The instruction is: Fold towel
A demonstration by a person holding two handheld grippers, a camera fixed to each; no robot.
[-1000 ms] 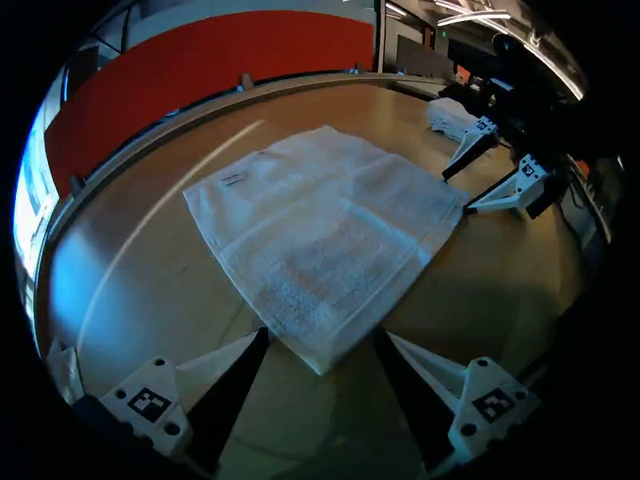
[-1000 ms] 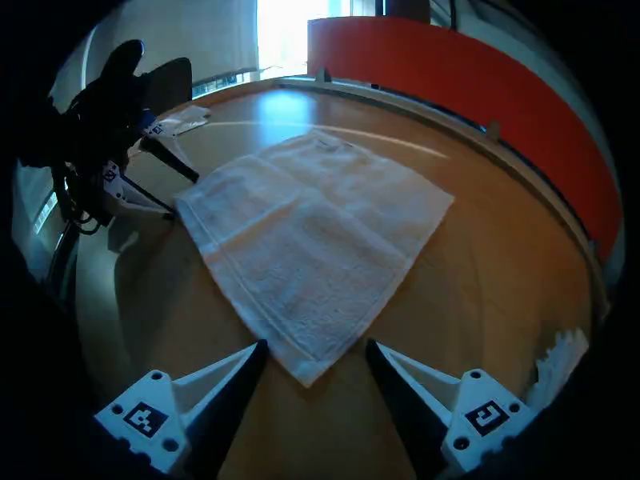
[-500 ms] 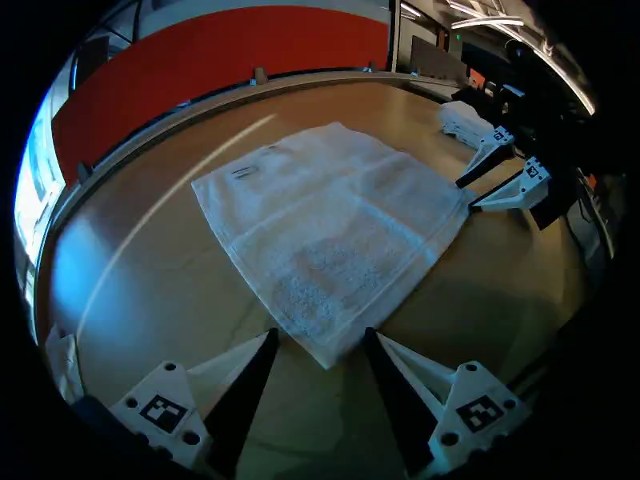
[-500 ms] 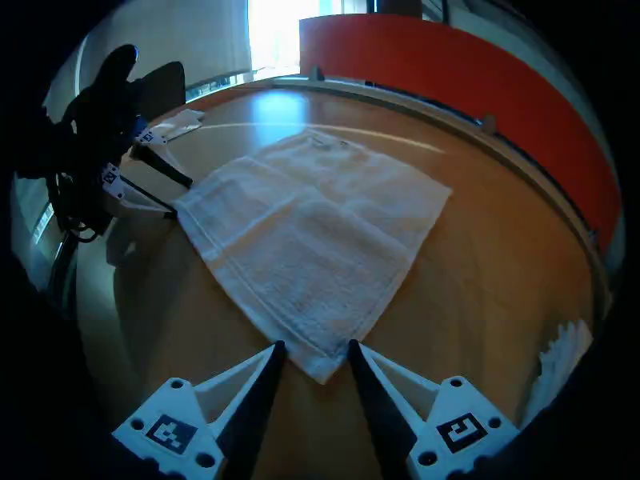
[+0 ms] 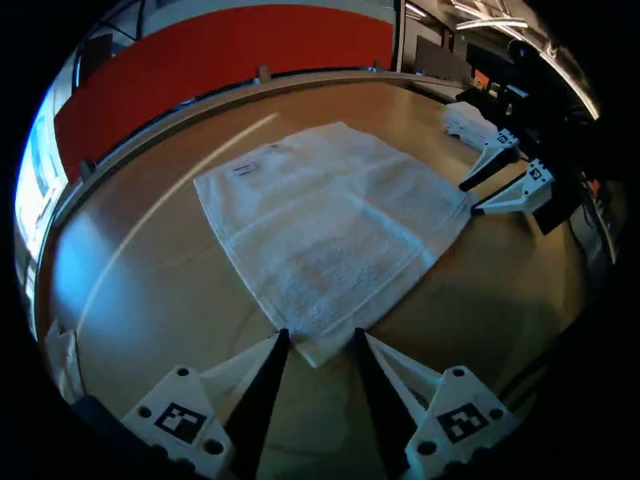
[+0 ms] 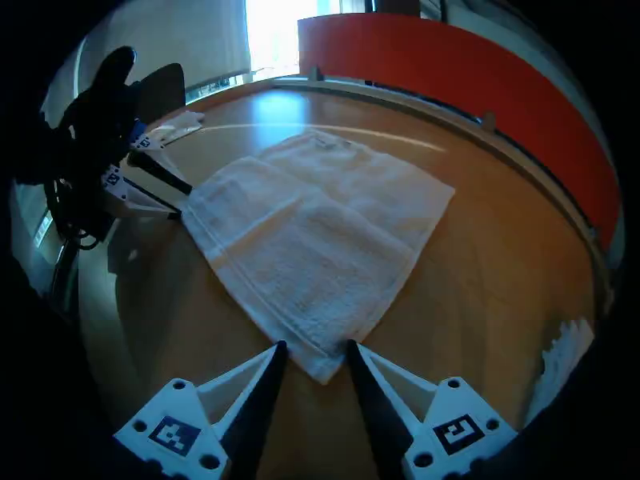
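Towel: white terry towel [image 5: 336, 216] [image 6: 312, 224], folded to a rough square, lying flat on the wooden table [image 5: 160, 264] [image 6: 496, 256] between the two grippers. A woven band runs along its edges.
Left gripper [image 5: 318, 332]: jaws a narrow gap apart, one towel corner lying between the fingertips. I cannot tell whether the pads touch the cloth.
Right gripper [image 6: 314, 346]: jaws likewise slightly apart, flanking the neighbouring corner.
Left gripper view adds: the right gripper [image 5: 468, 200] seen from the side, tips at the towel's right-hand corner. A pile of white cloth [image 5: 468, 124] sits just behind it and ceiling lights [image 5: 480, 20] run overhead.
Right gripper view adds: the left gripper [image 6: 184, 204] at the towel's left corner, held by a dark silhouette, and a bright window [image 6: 276, 32] beyond the table.
Both views: red wall panel [image 5: 224, 56] [image 6: 464, 72] behind the table's far edge.
Writing: a small sewn tag [image 5: 242, 169] lies on the towel's far part, its print too small to read. Black-and-white square markers [image 5: 180, 422] [image 6: 172, 436] sit on the fingers.
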